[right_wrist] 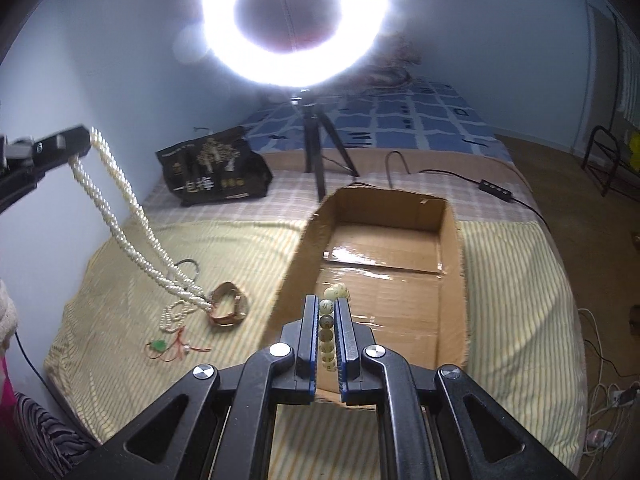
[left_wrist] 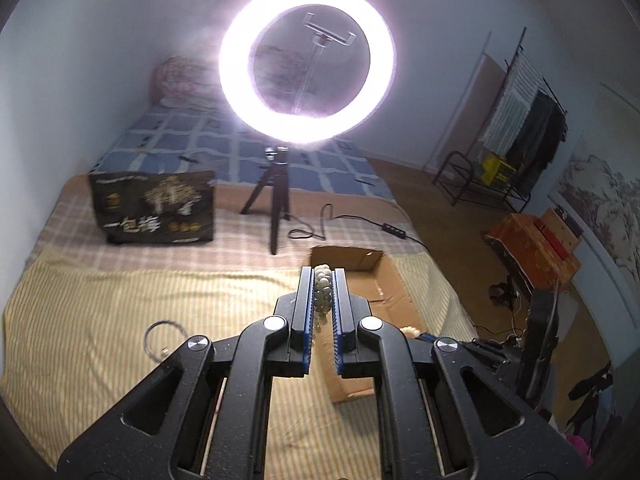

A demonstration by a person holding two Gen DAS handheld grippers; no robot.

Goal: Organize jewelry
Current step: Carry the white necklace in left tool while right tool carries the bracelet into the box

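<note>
- The right gripper [right_wrist: 323, 334] has its fingers clenched on a bead bracelet [right_wrist: 329, 330]; the round, mottled beads run in a line along the gap between the fingers, with two pale ones poking out past the tips.
- That gripper points down and forward over the near part of the cardboard box [right_wrist: 450, 216], which lies open on the bed [right_wrist: 512, 280]. The box's taped floor is directly ahead of and below the fingertips, so a release there should, by judgement, drop the bracelet inside.
- The left gripper [left_wrist: 323, 300] is likewise clenched, on a pearl necklace [right_wrist: 116, 200]. In the right wrist view the strand hangs from the left fingers in a long double loop, slanting down to the bed, where its lower end trails beside a heart-shaped piece [right_wrist: 229, 304].
- From the left wrist view the cardboard box [left_wrist: 394, 292] lies just ahead and to the right of the fingers.
- The right hand is the nearer to the box; the left must carry its long strand rightward and clear the box's left wall.
- A thin ring bangle [right_wrist: 188, 266] and a green pendant on red cord [right_wrist: 161, 346] wait on the bed, left of the box.
</note>
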